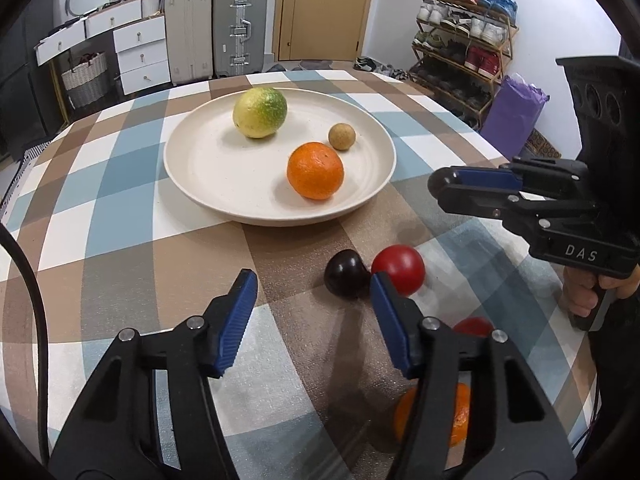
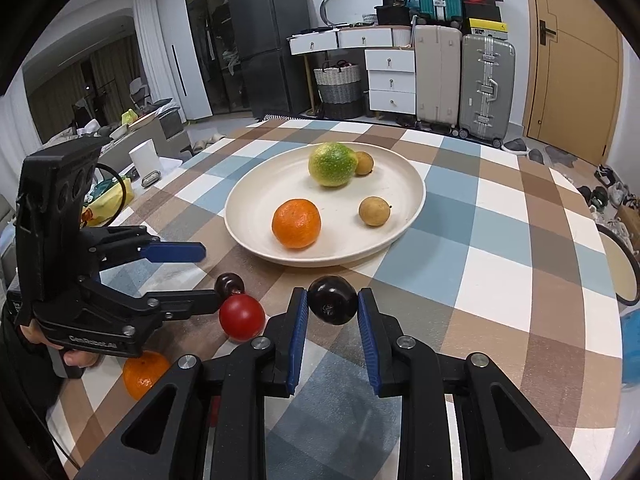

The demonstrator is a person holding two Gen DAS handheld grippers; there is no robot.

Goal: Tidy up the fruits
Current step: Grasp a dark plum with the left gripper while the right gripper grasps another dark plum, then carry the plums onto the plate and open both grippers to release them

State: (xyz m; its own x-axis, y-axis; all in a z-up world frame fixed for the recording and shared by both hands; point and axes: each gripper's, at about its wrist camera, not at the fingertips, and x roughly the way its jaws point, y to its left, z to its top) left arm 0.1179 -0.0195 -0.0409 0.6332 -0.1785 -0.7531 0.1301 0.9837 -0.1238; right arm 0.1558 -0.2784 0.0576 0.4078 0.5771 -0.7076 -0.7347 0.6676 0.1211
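Note:
A cream plate (image 1: 192, 160) (image 2: 256, 200) on the checked table holds a green-yellow citrus (image 1: 260, 112) (image 2: 332, 164), an orange (image 1: 315, 171) (image 2: 296, 223) and small tan fruits (image 1: 342, 136) (image 2: 374, 211). My right gripper (image 2: 332, 306) (image 1: 436, 186) is shut on a dark plum (image 2: 332, 306), held just above the table in front of the plate. My left gripper (image 1: 314, 284) (image 2: 208, 276) is open and empty, low over the table. Another dark plum (image 1: 345, 274) (image 2: 229, 283) and a red fruit (image 1: 398, 268) (image 2: 242, 317) lie by its right finger.
A second orange (image 1: 460, 416) (image 2: 144, 374) and another red fruit (image 1: 474, 326) lie near the table's front edge. Suitcases, white drawers and a shoe rack stand beyond the table.

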